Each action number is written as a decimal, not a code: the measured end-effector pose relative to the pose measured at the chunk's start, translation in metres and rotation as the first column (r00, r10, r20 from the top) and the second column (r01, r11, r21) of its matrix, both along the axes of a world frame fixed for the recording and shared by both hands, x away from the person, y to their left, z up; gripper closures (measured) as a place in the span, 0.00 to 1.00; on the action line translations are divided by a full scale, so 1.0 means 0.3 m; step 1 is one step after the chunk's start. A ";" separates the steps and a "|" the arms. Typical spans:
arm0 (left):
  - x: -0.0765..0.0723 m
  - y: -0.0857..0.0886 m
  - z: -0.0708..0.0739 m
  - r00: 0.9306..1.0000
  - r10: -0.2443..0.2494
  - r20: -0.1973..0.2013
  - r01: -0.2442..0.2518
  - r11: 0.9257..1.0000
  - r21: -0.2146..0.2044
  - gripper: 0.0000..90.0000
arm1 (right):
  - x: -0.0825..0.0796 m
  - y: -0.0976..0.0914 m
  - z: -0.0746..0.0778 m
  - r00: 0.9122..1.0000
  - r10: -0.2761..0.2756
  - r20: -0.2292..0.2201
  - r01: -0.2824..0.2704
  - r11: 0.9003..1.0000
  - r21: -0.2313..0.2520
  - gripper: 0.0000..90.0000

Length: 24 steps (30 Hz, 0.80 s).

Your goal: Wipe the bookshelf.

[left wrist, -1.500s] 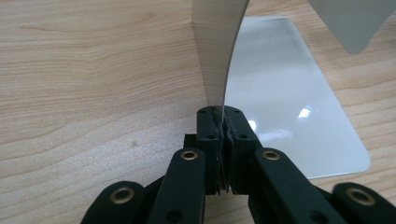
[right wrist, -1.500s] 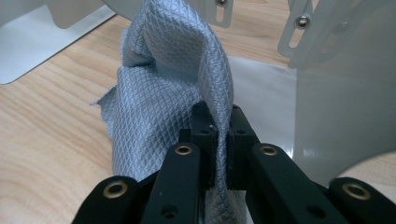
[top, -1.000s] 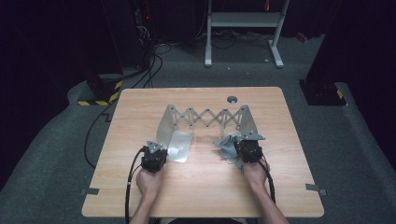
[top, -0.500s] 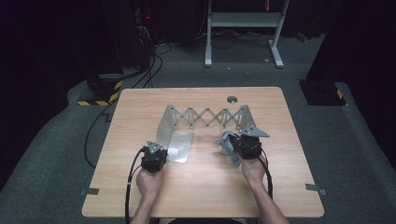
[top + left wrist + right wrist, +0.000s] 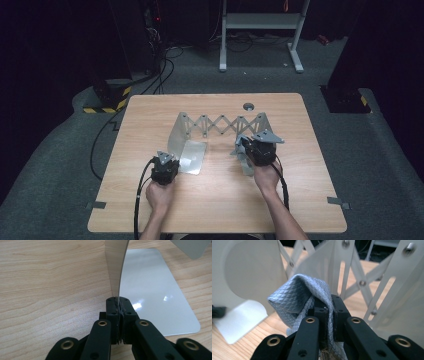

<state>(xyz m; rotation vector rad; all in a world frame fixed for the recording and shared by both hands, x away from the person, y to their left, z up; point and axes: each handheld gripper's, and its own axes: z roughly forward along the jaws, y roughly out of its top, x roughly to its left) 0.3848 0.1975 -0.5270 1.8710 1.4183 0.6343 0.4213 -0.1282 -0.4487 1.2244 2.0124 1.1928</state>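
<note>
Right gripper view: the right gripper (image 5: pixel 329 308) has its fingers clamped on the grey cloth (image 5: pixel 298 296), just near of the rack (image 5: pixel 225 125) spanning left-right; left gripper (image 5: pixel 119 308) pinches the rack's left end plate (image 5: pixel 115 267).

A: What sort of place is this?

B: A lab or test room, not a home. A bare wooden tabletop (image 5: pixel 215 200) stands alone on grey carpet (image 5: pixel 380 150), and the walls around it are dark.

A: What else shows it?

B: Beyond the left claw (image 5: pixel 169 161), past the tabletop's far left corner, black cables (image 5: pixel 150 85) trail over the floor to dark equipment with a yellow-and-black hazard stripe (image 5: pixel 107 106). Farther off beyond the right claw (image 5: pixel 248 145) stands a white metal stand (image 5: pixel 260 30). Bits of tape (image 5: pixel 95 205) mark the carpet at the tabletop's near corners.
</note>
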 end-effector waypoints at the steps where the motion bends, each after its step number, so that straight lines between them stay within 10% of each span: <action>1: 0.000 0.000 0.000 1.000 0.000 0.000 0.000 1.000 0.000 0.97 | 0.005 0.001 -0.014 1.000 0.000 -0.009 0.000 1.000 -0.006 0.95; 15: -0.001 0.000 0.000 1.000 -0.002 -0.001 0.002 1.000 0.000 0.97 | 0.085 0.015 -0.180 0.985 -0.016 -0.171 0.005 0.998 -0.060 0.95; 24: -0.001 0.000 0.000 1.000 -0.003 -0.001 0.003 1.000 0.000 0.97 | 0.042 -0.013 -0.027 0.999 0.020 -0.049 -0.020 1.000 0.020 0.95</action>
